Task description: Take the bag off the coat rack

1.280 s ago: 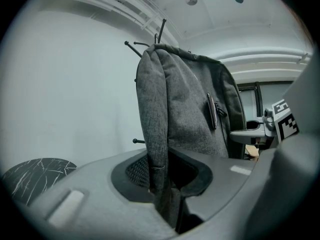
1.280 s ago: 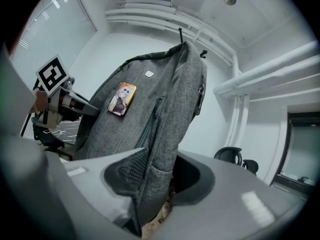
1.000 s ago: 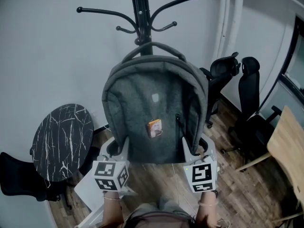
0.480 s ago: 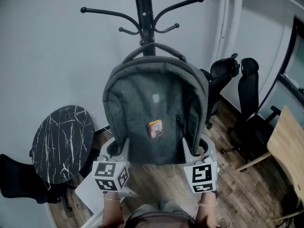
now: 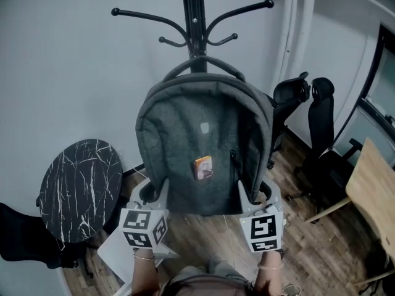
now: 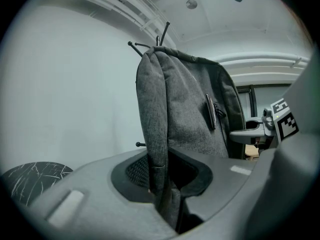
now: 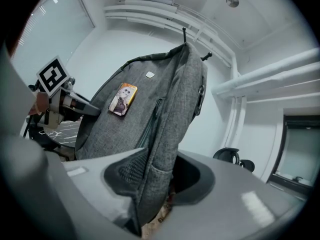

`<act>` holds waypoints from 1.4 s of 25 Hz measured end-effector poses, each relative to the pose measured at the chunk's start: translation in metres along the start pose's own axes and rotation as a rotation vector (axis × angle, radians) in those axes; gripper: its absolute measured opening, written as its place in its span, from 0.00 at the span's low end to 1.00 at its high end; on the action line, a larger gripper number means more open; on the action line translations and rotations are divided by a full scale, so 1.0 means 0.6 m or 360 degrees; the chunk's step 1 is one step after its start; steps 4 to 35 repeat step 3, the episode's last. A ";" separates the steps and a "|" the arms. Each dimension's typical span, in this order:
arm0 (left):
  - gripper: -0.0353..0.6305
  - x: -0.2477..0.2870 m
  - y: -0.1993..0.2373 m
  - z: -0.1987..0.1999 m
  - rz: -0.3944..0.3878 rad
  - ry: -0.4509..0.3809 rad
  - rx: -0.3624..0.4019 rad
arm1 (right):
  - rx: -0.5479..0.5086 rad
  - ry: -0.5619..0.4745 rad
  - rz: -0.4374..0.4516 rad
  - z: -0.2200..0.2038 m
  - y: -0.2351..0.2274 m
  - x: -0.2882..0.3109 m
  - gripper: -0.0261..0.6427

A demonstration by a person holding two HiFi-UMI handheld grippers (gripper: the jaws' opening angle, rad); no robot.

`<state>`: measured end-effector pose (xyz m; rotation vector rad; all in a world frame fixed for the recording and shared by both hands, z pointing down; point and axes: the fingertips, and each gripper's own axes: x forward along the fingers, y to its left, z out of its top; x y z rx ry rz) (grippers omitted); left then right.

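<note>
A grey backpack (image 5: pixel 203 147) with a small orange tag on its front is held up in front of the black coat rack (image 5: pixel 196 17); its top handle arches just below the rack's hooks, and I cannot tell whether it touches one. My left gripper (image 5: pixel 155 193) is shut on the bag's lower left edge (image 6: pixel 156 149). On the other side, my right gripper (image 5: pixel 252 195) is shut on the lower right edge (image 7: pixel 160 174). Both grippers point roughly level toward the wall.
A round black marble-pattern side table (image 5: pixel 79 184) stands at the left. Black office chairs (image 5: pixel 321 128) stand at the right by the wall, and a wooden tabletop (image 5: pixel 373 190) juts in at the far right. The floor is wood planks.
The coat rack and room have shifted slightly right and down in the head view. The bag and both grippers keep the same place relative to each other.
</note>
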<state>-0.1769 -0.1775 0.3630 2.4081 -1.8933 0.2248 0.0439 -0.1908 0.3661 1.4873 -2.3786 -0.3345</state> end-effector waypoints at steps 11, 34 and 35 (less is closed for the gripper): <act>0.18 0.001 0.009 -0.001 -0.0006 -0.0003 -0.0002 | -0.0007 0.0002 -0.0004 0.003 0.006 0.005 0.25; 0.18 0.001 0.009 -0.001 -0.0006 -0.0003 -0.0002 | -0.0007 0.0002 -0.0004 0.003 0.006 0.005 0.25; 0.18 0.001 0.009 -0.001 -0.0006 -0.0003 -0.0002 | -0.0007 0.0002 -0.0004 0.003 0.006 0.005 0.25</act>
